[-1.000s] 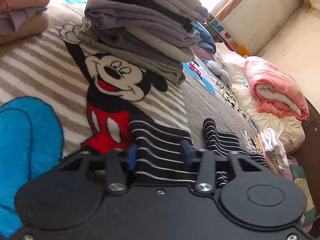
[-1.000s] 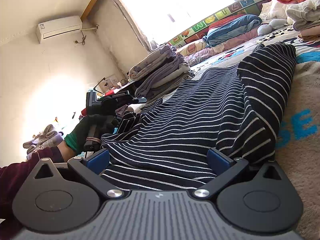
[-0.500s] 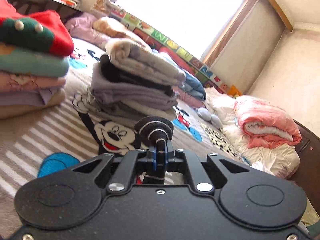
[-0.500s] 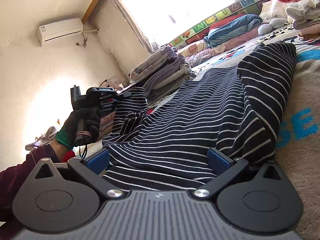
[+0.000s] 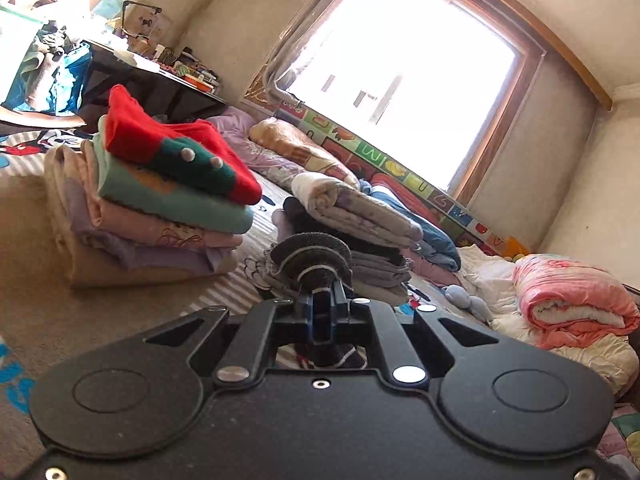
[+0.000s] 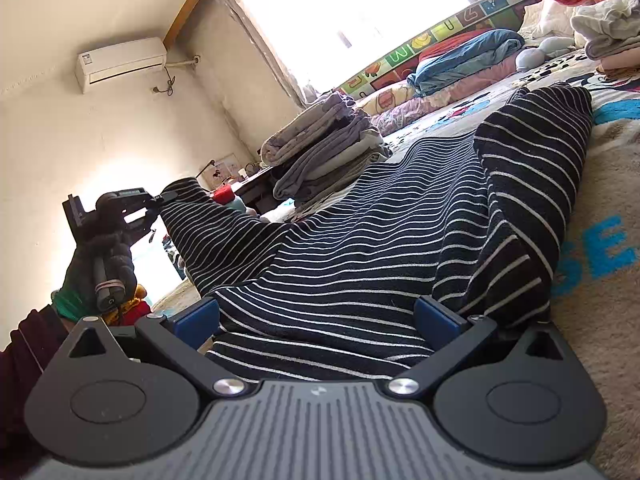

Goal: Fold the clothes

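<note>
A black garment with thin white stripes (image 6: 360,248) lies spread on the bed blanket. My left gripper (image 5: 322,304) is shut on a bunched sleeve end of it (image 5: 312,252), held up off the bed. In the right wrist view that left gripper (image 6: 154,202) shows at the left in a gloved hand, and the striped sleeve hangs taut from it. My right gripper (image 6: 316,318) rests low on the bed with its jaws wide, its blue pads either side of the garment's near edge and not pressing it.
Two stacks of folded clothes stand on the bed: a red-topped pile (image 5: 160,208) at the left and a grey pile (image 5: 360,236) straight ahead. A pink rolled quilt (image 5: 572,300) lies at the right. A cluttered dark desk (image 5: 152,80) stands beyond.
My left gripper closed on the striped sleeve, then rose and tilted up, lifting the sleeve off the bed. The right gripper has stayed where it was.
</note>
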A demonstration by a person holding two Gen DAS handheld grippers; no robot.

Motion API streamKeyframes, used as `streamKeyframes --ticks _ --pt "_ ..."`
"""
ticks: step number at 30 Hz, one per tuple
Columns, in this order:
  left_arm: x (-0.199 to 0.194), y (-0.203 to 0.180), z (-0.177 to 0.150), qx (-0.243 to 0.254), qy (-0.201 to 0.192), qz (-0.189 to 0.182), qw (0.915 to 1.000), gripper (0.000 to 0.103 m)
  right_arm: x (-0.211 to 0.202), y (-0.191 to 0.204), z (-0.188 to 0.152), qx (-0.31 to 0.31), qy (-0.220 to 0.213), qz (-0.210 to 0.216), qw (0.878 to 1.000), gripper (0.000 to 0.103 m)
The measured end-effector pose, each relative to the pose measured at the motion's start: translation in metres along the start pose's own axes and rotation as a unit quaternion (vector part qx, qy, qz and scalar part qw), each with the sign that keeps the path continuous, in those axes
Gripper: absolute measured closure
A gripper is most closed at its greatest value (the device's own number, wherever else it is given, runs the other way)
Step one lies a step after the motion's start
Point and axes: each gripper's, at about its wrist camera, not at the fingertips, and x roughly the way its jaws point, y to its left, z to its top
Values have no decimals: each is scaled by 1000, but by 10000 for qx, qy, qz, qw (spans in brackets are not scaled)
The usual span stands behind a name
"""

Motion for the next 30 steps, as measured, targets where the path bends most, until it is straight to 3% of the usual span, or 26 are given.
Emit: streamKeyframes --ticks 4,9,11,13,14,17,19,21,22,25,27,29,30 --pt "10 36 -12 -478 123 295 9983 99 0 1 1 -23 21 -31 10000 0" --pt "27 76 -20 -1260 342 529 9900 99 1 2 2 -39 34 -49 10000 0" --pt "36 85 -27 -1321 650 793 9859 98 2 3 2 -41 35 -52 10000 0" --pt "48 95 -35 -1383 1108 1217 9766 89 2 3 2 -44 36 -54 10000 0" --pt "48 99 -36 -1461 1102 1281 9747 88 2 3 2 -43 34 -53 10000 0" --pt "35 77 -26 -841 679 1725 9791 73 2 2 2 -39 27 -43 10000 0" --pt "30 66 -23 -433 543 1670 9835 71 1 2 1 -37 23 -36 10000 0" --pt "25 55 -19 -53 426 1578 9865 71 1 1 2 -34 17 -29 10000 0" --pt "25 53 -18 -34 486 1321 9900 71 1 1 2 -32 14 -26 10000 0" --pt "33 39 -22 404 1042 543 9922 71 0 1 2 -31 10 -21 10000 0" --pt "40 23 -29 906 1560 21 9836 71 0 1 1 -29 8 -18 10000 0" --pt "43 1 -43 1519 2040 -674 9648 71 1 1 1 -28 6 -16 10000 0" --pt "43 -10 -52 1753 2176 -842 9565 71 1 1 1 -27 3 -14 10000 0"
